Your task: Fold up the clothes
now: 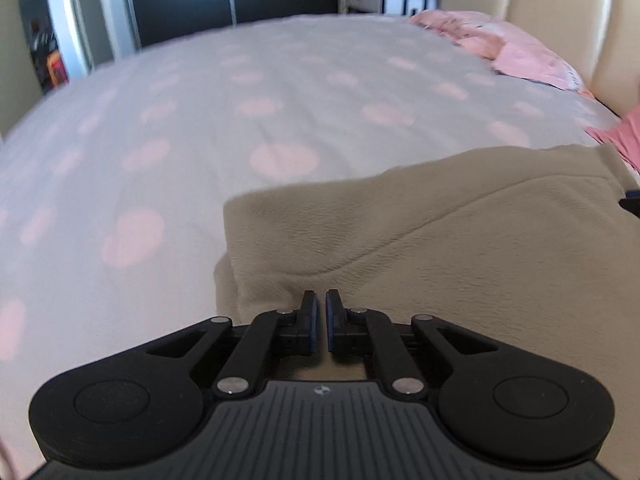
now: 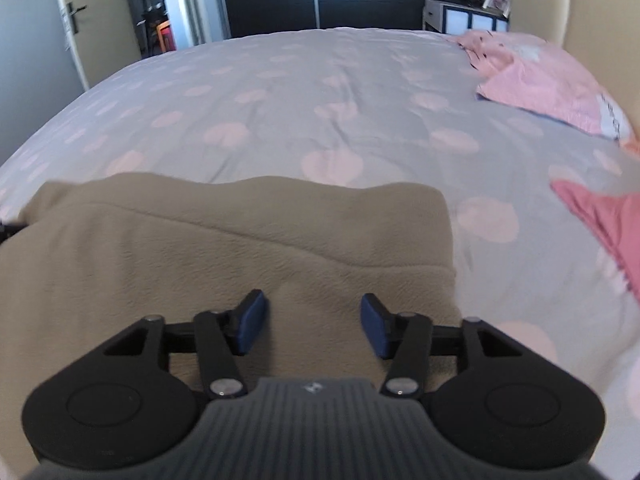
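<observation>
**Beige fleece, partly folded, on bed**

Item: fleece (image 1: 440, 240), beige, napped, lying on the spotted duvet (image 1: 280, 100) at its near edge, a diagonal fold line across the top.

Handling, judged: light, soft and limp; would sag and bunch if lifted at one point; nap gave fair friction, so little slip. Best taken at two near corners or along a hem.

Left tongs (image 1: 321, 312): pressed together over the fleece's near-left part; whether cloth was pinched could not be told.

Right tongs (image 2: 314, 322): spread, above the fleece's near-right part, nothing gripped.

Beside the fleece: pink garment (image 2: 600, 224); beyond it, pink pillow (image 2: 548, 84).
</observation>
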